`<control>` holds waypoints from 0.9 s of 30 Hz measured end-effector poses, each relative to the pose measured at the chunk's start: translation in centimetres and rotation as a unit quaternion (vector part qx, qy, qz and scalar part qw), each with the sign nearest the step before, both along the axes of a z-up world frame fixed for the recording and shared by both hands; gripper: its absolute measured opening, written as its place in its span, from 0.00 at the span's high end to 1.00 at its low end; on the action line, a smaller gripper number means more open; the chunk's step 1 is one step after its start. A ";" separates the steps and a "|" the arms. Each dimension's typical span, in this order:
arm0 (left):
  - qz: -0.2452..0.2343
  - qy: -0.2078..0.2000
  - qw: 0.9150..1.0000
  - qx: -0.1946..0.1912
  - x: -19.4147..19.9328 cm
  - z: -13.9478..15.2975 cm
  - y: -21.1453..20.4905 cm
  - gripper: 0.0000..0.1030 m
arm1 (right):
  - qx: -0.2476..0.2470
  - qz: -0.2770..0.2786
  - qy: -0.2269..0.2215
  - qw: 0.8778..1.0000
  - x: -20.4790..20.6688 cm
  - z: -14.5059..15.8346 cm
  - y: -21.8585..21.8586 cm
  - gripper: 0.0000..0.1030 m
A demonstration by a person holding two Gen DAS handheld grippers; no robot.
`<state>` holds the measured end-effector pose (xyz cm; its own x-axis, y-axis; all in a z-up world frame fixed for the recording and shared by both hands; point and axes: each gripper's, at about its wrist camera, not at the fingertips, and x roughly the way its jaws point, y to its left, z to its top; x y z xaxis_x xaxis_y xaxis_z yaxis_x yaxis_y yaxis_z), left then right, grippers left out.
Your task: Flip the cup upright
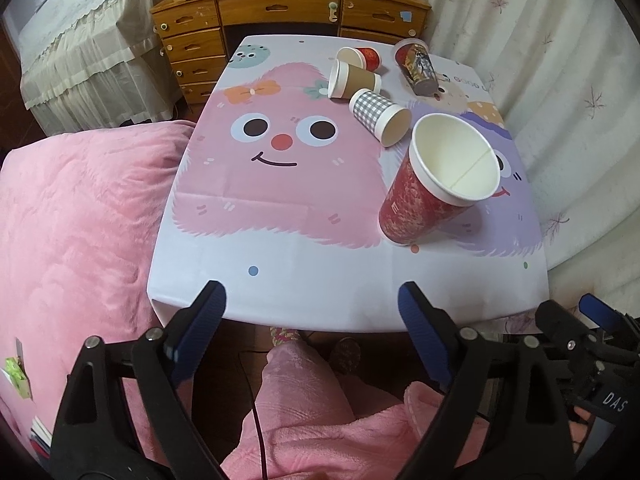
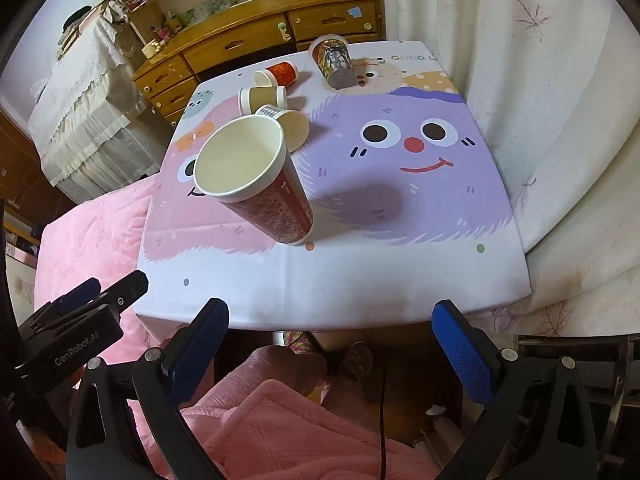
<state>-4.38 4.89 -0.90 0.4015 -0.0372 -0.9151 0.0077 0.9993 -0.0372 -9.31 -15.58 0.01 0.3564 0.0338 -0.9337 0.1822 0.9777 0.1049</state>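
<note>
Ahead of the left gripper (image 1: 312,294) and off toward its right finger stands the large red cup (image 1: 430,188), resting on its base on the tablecloth (image 1: 280,256). Its long axis runs vertically, the white-lined mouth pointing up and the narrow base down; the apparent lean toward the lens is consistent with fisheye distortion. From the right gripper (image 2: 330,316), the same red cup (image 2: 266,196) sits ahead and toward the left finger, mouth up, casting a shadow toward the purple cartoon face printed on the cloth.

Both grippers are held short of the table's near edge, well apart from the cup. Left gripper: fingers spread wide, nothing between the blue pads (image 1: 206,320). Right gripper: fingers likewise spread wide, pads (image 2: 464,344) bare.

Beyond the red cup, farther from the fingers, four other cups lie on their sides:
- grey checked cup (image 1: 378,116), mouth facing toward the red cup, lying nearest to it;
- brown sleeved cup (image 1: 354,80), mouth turned the opposite way, just beside the checked cup;
- small red cup (image 1: 360,58), just behind the brown one;
- tall dark printed cup (image 1: 416,66), set apart from the group, base toward the grippers and mouth away.

A wooden desk (image 1: 288,4) with drawers stands past the far table edge. A pink blanket (image 1: 80,208) lies beside the table, outboard of the left finger.
</note>
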 end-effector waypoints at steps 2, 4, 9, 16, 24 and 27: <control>-0.003 0.000 1.000 0.003 0.1 0.0 0.0 0.05 | 0.000 -0.004 0.001 1.000 0.2 -0.1 -0.2 0.01; -0.004 -0.001 1.000 0.005 0.2 0.1 0.1 0.01 | -0.002 -0.007 -0.001 1.000 0.4 0.1 -0.3 0.01; -0.004 -0.004 1.000 0.005 0.4 0.2 0.3 0.01 | -0.008 -0.004 -0.005 1.000 0.7 0.2 0.2 0.01; -0.003 -0.005 1.000 0.003 0.8 0.4 0.9 0.01 | -0.013 -0.004 -0.009 1.000 1.1 0.6 0.7 0.01; -0.003 -0.008 1.000 0.000 0.8 0.6 1.0 0.01 | -0.022 -0.006 -0.013 1.000 1.3 1.0 1.1 0.01; -0.006 -0.010 1.000 0.003 0.9 0.7 1.0 0.01 | -0.023 -0.003 -0.011 1.000 1.3 0.9 1.2 0.01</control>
